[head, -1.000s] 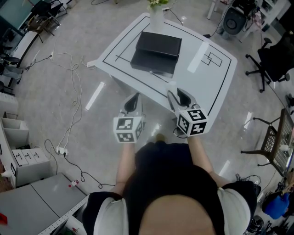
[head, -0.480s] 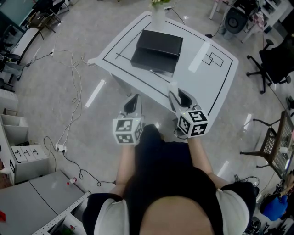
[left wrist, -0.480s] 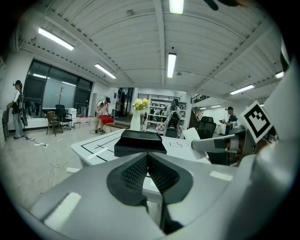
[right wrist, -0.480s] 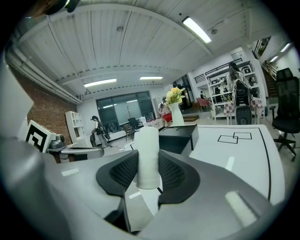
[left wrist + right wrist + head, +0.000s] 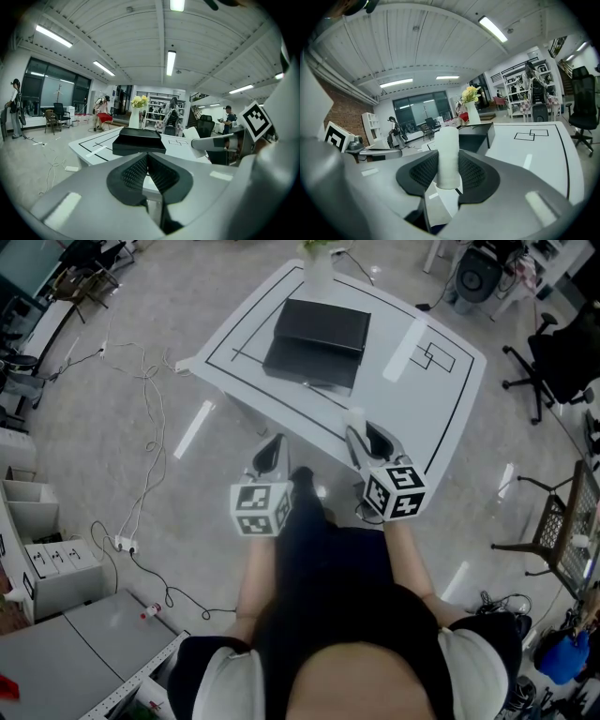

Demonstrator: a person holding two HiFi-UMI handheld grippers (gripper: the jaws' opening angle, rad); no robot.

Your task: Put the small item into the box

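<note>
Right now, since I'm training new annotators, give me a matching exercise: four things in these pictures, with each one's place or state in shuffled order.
1. black box
2. white cylinder
3. left tool
4. flower vase

A. shut, nothing in it
B. standing at the table's far edge
C. lying flat on the table
D. gripped upright in the right tool

Pairs: 1-C, 2-D, 3-A, 4-B.

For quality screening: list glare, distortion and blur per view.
Head view: sharp, evenly lit, light streaks glaring off the floor. Left gripper view: heavy fisheye bending, black corners, ceiling lamp blown out. Right gripper view: same fisheye, small item washed pale.
</note>
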